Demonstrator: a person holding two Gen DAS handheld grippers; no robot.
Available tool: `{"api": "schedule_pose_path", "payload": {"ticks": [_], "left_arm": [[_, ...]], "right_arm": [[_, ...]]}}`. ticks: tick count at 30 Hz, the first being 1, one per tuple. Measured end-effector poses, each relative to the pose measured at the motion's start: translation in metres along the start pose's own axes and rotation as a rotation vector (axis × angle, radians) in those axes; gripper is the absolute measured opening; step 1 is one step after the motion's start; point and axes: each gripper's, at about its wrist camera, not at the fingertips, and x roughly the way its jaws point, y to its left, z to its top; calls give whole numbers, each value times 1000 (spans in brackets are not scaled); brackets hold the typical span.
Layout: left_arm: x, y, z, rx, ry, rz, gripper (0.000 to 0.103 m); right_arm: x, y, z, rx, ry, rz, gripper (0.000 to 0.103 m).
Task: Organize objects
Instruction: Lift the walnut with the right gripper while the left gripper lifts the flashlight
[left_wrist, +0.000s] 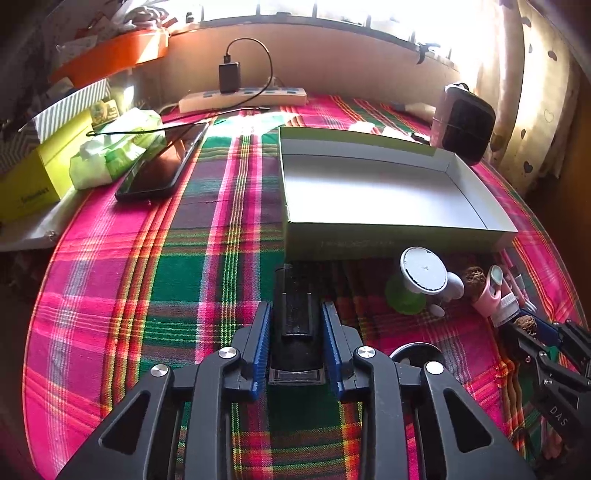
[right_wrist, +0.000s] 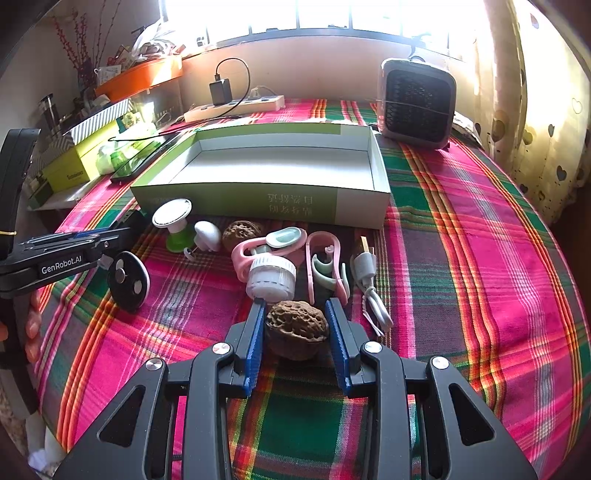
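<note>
My left gripper (left_wrist: 297, 310) is shut on a black cylindrical device (left_wrist: 295, 317) and holds it just in front of the empty green and white box (left_wrist: 388, 240). My right gripper (right_wrist: 295, 306) is shut on a brown walnut (right_wrist: 296, 328) near the plaid cloth. Ahead of it lie a white capped jar (right_wrist: 270, 277), pink clips (right_wrist: 325, 258), a second walnut (right_wrist: 242, 230), a white mushroom-shaped piece (right_wrist: 207, 232), a green and white stand (right_wrist: 173, 221), a black disc (right_wrist: 127, 278) and a white cable (right_wrist: 369, 288). The box (right_wrist: 236, 195) stands behind them.
A small heater (right_wrist: 417, 103) stands at the back right. A power strip with a charger (right_wrist: 236, 103) lies along the back wall. A phone (left_wrist: 162, 166), a tissue pack (left_wrist: 118, 147) and yellow-green boxes (left_wrist: 33, 173) sit at the left. A curtain (right_wrist: 535, 110) hangs on the right.
</note>
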Motion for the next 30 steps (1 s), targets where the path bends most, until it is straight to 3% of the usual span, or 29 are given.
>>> {"api": "schedule_pose_path", "payload": {"ticks": [30], "left_arm": [[-31,-16,1,30,-56,-48,25]], "right_arm": [[-15,6,7,-23,-39,17,34]]}}
